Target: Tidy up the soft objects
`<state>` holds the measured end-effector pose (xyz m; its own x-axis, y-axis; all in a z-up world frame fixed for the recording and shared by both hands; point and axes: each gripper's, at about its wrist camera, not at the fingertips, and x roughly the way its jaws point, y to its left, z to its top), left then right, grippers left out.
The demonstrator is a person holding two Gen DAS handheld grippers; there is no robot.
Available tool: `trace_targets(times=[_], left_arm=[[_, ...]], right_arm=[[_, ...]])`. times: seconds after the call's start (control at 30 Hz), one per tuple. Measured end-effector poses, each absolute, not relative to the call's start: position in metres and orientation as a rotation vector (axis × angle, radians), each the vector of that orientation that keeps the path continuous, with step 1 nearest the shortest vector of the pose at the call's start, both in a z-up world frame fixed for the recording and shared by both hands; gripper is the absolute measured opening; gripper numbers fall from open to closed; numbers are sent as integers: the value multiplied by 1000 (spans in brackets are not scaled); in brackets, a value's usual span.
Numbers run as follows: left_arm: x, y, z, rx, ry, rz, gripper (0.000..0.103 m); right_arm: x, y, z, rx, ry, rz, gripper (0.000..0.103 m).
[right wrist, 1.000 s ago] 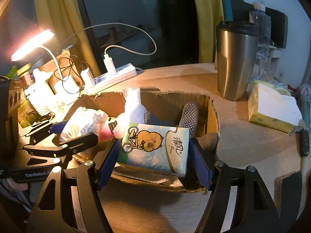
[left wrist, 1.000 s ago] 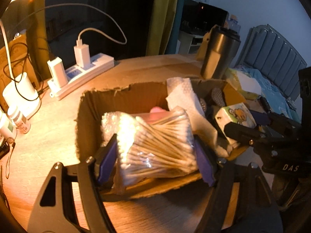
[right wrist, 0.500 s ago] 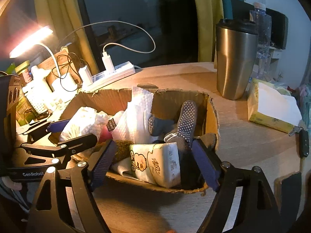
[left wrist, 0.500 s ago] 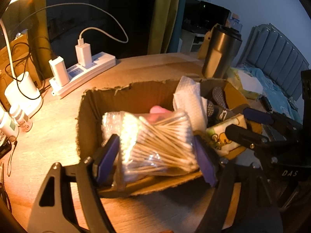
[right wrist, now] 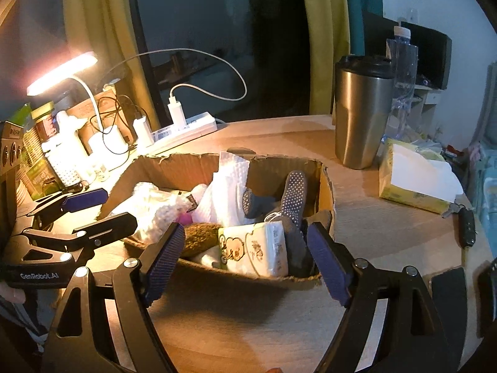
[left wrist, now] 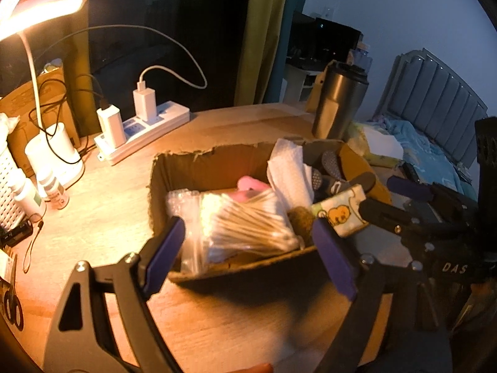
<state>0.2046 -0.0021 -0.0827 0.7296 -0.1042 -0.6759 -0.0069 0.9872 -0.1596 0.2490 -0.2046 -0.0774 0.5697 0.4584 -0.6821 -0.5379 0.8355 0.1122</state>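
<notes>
A torn cardboard box [left wrist: 198, 171] [right wrist: 326, 186] stands on the wooden table. In it lie a clear bag of cotton swabs [left wrist: 245, 223], a tissue pack with a bear print [right wrist: 254, 248] [left wrist: 341, 214], a white paper towel [right wrist: 226, 192], grey dotted socks [right wrist: 292, 195] and a pink item [left wrist: 248, 186]. My left gripper [left wrist: 248, 251] [right wrist: 99, 214] hovers at the box's near wall. Its jaws are opening, and the pads stand clear of the swab bag. My right gripper [right wrist: 247, 259] [left wrist: 391, 199] is open just before the tissue pack, not touching it.
A steel tumbler [right wrist: 360, 115] and a yellow tissue box [right wrist: 413, 183] stand right of the cardboard box, with a car key [right wrist: 466, 227] nearby. Behind are a power strip [right wrist: 186, 127] with chargers, a lit desk lamp [right wrist: 62, 74] and small bottles [left wrist: 52, 186]. Scissors [left wrist: 9, 304] lie far left.
Both grippers let go: the swab bag and the tissue pack now rest in the box. Both grippers have drawn back and slightly up, jaws wider.
</notes>
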Motion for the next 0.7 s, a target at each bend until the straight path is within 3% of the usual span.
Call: trace_targets(times=[0.7], left_arm=[[146,2,-66,-139,695,-40,86]], right_arm=[[199,-205,-62,-124,724,577,84]])
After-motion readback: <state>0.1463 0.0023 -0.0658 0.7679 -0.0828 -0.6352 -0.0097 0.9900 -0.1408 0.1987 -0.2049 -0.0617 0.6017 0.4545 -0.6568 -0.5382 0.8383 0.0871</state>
